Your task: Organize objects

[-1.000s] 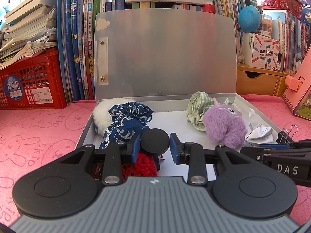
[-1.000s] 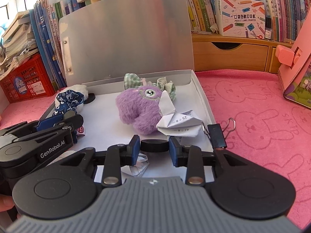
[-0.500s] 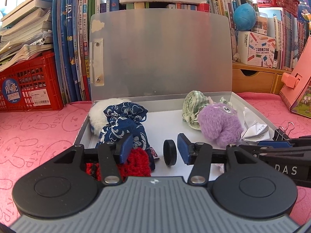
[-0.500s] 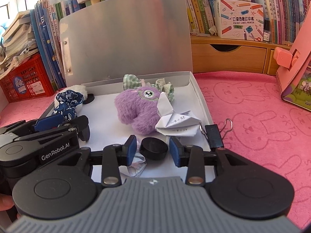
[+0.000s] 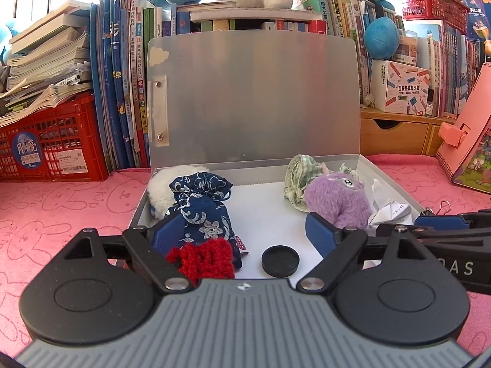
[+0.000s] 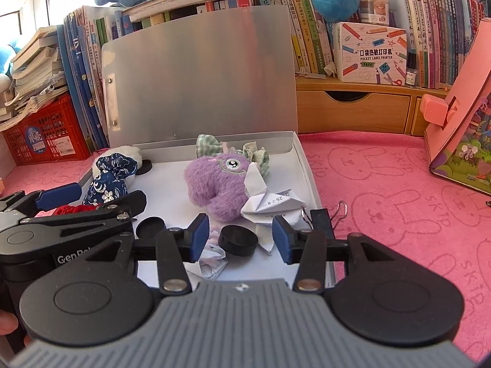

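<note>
An open grey file box (image 5: pixel 396 184) holds a blue patterned pouch (image 5: pixel 199 211), a red knitted piece (image 5: pixel 205 260), a purple plush (image 5: pixel 337 202), folded paper (image 5: pixel 389 211) and checked cloth (image 5: pixel 296 178). My left gripper (image 5: pixel 244 233) hangs over the box's front, jaws opening wide. A black disc (image 5: pixel 280 260) lies flat on the floor between them, untouched. My right gripper (image 6: pixel 240 237) is beside it, jaws also opening. A second black disc (image 6: pixel 237 240) rests between its blue pads (image 6: pixel 199 236) with gaps on both sides. The first disc (image 6: pixel 150 228) shows under the left gripper (image 6: pixel 98 196).
The box lid (image 5: pixel 251 98) stands upright against a row of books. A red crate (image 5: pixel 52 144) is at the left, wooden drawers (image 6: pixel 353 113) and a pink stand (image 6: pixel 457 122) at the right. A black binder clip (image 6: pixel 322 217) sits at the box's right rim on the pink mat (image 6: pixel 399 199).
Both grippers have opened from shut. Each let go of its black disc, and both discs now lie on the box floor. Neither hand has shifted much.
</note>
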`<state>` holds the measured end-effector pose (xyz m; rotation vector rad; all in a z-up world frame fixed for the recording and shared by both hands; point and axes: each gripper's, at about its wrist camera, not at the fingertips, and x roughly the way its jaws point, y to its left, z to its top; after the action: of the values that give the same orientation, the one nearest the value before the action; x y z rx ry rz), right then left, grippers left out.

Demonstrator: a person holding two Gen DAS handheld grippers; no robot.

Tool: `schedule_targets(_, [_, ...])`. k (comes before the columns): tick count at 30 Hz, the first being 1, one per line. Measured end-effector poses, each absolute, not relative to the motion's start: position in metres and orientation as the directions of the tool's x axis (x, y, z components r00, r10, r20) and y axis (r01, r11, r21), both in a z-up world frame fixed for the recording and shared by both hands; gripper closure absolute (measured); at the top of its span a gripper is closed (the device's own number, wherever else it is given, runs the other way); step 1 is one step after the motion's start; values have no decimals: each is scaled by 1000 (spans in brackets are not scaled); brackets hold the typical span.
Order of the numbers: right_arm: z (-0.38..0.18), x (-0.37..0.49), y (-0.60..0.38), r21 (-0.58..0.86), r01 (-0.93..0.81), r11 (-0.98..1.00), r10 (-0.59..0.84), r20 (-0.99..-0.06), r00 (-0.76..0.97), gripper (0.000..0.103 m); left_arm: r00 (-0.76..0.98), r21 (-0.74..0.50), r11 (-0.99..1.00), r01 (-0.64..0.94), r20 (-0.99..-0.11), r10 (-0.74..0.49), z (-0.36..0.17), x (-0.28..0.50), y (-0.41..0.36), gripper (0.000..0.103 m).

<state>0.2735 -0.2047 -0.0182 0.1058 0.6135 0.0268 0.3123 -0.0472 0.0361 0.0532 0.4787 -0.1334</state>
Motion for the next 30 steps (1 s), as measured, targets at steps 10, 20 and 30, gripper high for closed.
schedule_targets(10, [-6, 258, -212, 86, 24, 996, 27, -549, 836, 26, 881, 19, 992, 125, -462, -102, 52, 294, -45, 4])
schedule_targets(20, [1, 243, -217, 76, 42, 996, 5, -533, 846, 9, 890, 16, 994, 108, -448, -89, 66, 273, -40, 2])
schedule_targets(30, [6, 215, -210, 52, 19, 998, 10, -517, 856, 7, 884, 22, 993, 112, -458, -89, 71, 243, -34, 2])
